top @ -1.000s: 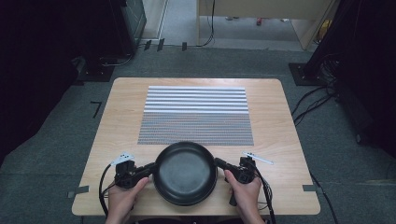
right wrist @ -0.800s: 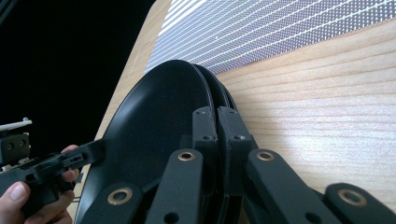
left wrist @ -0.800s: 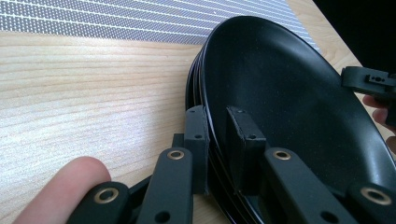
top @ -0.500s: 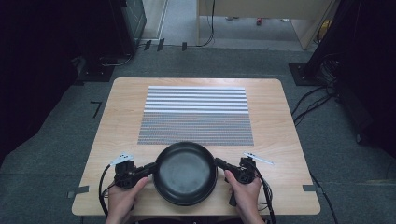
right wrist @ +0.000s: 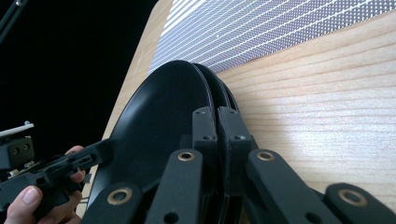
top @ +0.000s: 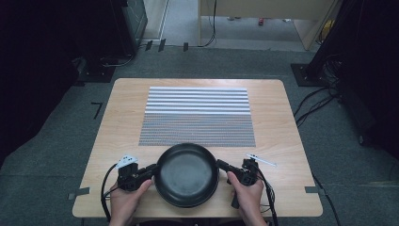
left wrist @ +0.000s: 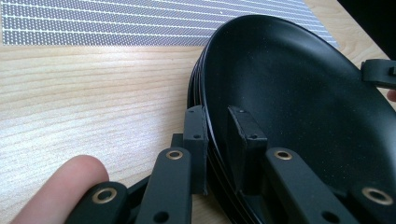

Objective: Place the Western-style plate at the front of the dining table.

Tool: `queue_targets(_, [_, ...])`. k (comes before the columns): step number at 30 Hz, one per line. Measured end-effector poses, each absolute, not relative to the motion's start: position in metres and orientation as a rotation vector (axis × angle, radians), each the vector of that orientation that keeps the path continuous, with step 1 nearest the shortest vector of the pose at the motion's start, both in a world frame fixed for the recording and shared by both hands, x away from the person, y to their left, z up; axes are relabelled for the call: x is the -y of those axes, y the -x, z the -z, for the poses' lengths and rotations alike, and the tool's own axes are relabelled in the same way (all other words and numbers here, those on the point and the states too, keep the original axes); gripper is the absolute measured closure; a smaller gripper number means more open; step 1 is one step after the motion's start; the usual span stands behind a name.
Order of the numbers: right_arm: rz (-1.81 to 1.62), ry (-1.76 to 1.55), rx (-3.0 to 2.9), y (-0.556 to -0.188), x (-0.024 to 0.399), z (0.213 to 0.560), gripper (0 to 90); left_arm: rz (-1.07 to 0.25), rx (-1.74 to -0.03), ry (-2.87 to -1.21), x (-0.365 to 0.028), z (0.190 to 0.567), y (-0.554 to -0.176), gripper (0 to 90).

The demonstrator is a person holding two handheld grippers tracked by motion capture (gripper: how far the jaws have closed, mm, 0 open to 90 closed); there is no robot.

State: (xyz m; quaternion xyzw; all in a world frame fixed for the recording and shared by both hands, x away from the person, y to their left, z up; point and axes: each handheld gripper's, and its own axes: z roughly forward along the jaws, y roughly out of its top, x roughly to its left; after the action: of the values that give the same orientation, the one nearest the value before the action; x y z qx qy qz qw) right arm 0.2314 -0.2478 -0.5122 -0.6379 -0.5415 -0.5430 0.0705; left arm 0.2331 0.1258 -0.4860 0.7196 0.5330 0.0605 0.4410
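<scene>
A stack of black plates (top: pixel 187 175) lies near the table's front edge, just below the striped mat. My left gripper (top: pixel 154 170) holds the stack's left rim. In the left gripper view, one jaw is outside the rims and one inside the top plate (left wrist: pixel 303 107), and my left gripper (left wrist: pixel 217 135) is shut on them. My right gripper (top: pixel 220 164) grips the opposite rim. In the right gripper view, its jaws are pressed close together over the plate edge (right wrist: pixel 154 121), so my right gripper (right wrist: pixel 217 126) is shut. A hand holds each gripper.
A grey and white striped mat (top: pixel 197 115) covers the middle of the wooden table (top: pixel 282 141). Bare wood runs along both sides of it. Dark floor, cables and black stands surround the table.
</scene>
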Motion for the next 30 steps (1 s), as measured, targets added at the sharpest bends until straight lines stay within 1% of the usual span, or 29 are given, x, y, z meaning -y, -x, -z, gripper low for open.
queue_targets(5, [1.618, 1.916, 1.624, -0.232, 0.248, 0.512, 86.5, -0.161, -1.308, -1.806, -0.125, 0.486, -0.233, 77.8])
queue_targets(7, [1.61, 1.921, 1.627, -0.232, 0.248, 0.511, 85.7, -0.133, -1.297, -1.813, -0.126, 0.486, -0.234, 75.7])
queue_targets(9, [1.596, 1.91, 1.656, -0.233, 0.248, 0.509, 83.0, -0.107, -1.291, -1.81, -0.128, 0.486, -0.235, 72.3])
queue_targets(11, [1.577, 1.897, 1.712, -0.233, 0.248, 0.505, 82.7, -0.086, -1.289, -1.798, -0.131, 0.484, -0.235, 71.3])
queue_targets(15, [1.541, 1.865, 1.771, -0.235, 0.251, 0.498, 82.1, -0.057, -1.28, -1.782, -0.136, 0.479, -0.233, 71.5])
queue_targets(23, [1.493, 1.858, 1.841, -0.232, 0.25, 0.491, 83.3, -0.041, -1.305, -1.828, -0.132, 0.484, -0.232, 71.0])
queue_targets(30, [1.449, 1.86, 1.851, -0.232, 0.252, 0.491, 84.9, -0.023, -1.308, -1.84, -0.132, 0.485, -0.232, 70.5])
